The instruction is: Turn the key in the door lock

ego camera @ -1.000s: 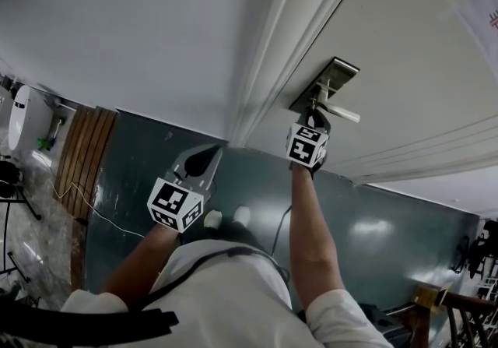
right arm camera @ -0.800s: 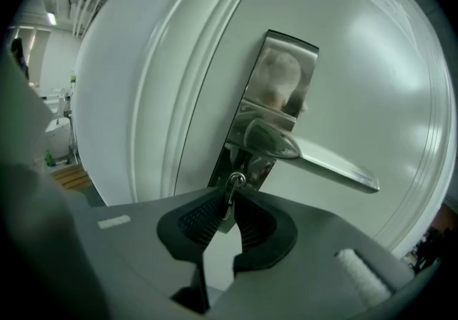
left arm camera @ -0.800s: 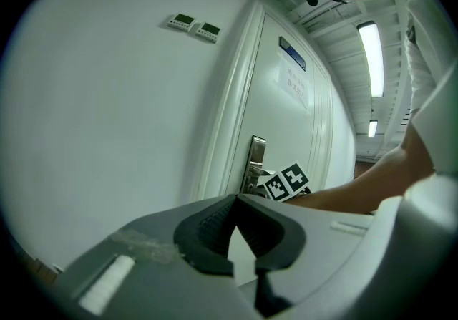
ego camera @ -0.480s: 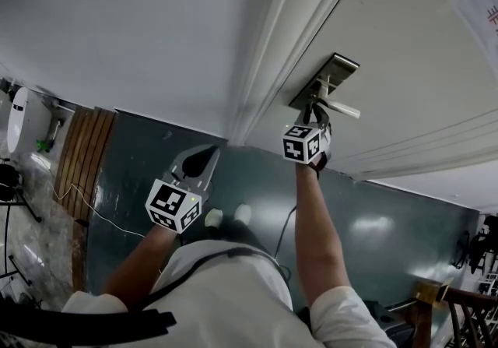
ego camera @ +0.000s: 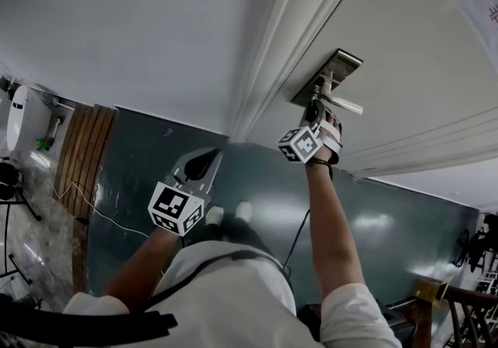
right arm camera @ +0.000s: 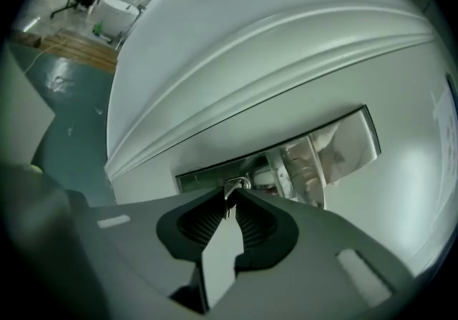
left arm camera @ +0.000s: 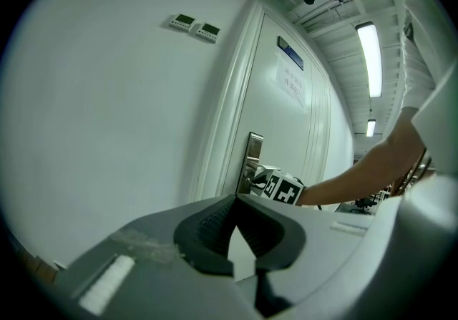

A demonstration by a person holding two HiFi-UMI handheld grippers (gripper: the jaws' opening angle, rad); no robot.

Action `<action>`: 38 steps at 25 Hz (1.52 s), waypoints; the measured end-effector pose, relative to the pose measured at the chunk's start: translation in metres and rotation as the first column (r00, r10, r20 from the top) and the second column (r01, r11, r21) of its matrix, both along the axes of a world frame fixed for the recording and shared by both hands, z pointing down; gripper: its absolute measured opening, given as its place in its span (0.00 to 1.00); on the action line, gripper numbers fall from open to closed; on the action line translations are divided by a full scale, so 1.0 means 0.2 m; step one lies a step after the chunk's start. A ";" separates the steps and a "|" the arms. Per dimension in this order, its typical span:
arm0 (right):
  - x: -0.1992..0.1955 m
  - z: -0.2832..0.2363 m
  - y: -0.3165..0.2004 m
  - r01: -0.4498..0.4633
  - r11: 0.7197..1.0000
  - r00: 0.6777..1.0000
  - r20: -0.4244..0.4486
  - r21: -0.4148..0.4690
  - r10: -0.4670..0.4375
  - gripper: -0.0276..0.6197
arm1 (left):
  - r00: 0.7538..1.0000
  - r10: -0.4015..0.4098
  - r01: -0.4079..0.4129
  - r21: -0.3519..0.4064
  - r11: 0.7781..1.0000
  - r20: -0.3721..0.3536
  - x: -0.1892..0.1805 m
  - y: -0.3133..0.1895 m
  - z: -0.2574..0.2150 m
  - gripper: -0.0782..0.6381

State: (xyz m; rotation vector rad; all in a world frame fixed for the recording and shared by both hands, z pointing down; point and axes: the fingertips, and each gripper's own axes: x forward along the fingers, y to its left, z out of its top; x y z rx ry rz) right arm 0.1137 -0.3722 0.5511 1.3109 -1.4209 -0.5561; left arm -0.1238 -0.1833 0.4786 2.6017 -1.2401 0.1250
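Right arm outstretched; right gripper (ego camera: 313,111) jaws opening, key (right arm camera: 234,185) pinched between tips. Left gripper (ego camera: 208,156) held lower, jaws together, empty.

The person stands close to a white door (ego camera: 405,35), both arms raised. The right tool (ego camera: 314,111) is up against the metal lock plate (ego camera: 330,74), just under the lever handle (ego camera: 343,104), with its marker cube turned on its side. Its jaws are opening. They seem to sit at the keyhole, though the key is too small to make out from here. The left tool (ego camera: 207,155) hangs lower and well apart from the lock, pointing toward the foot of the door frame (ego camera: 284,43) and touching nothing. A sheet of paper (ego camera: 480,12) is stuck on the door. Below lies a dark green floor (ego camera: 373,214), with a slatted wooden panel (ego camera: 85,152) and a thin cable (ego camera: 105,216) off to the left.
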 end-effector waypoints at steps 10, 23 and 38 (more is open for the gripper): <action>-0.01 0.02 0.01 0.058 0.997 0.973 -0.221 -0.045 -0.066 0.14 | 1.000 0.002 -0.002 -0.009 1.000 -0.002 -0.01 0.06 0.03 0.12; -0.02 0.03 0.04 0.047 0.996 0.992 -0.116 -0.077 -0.056 0.25 | 1.000 0.011 -0.011 0.007 1.000 0.009 0.05 0.09 0.00 0.12; -0.03 -0.18 0.31 0.057 0.995 0.929 0.361 0.076 -0.081 0.08 | 0.996 0.093 -0.094 0.038 0.995 0.008 0.29 0.04 -0.08 0.12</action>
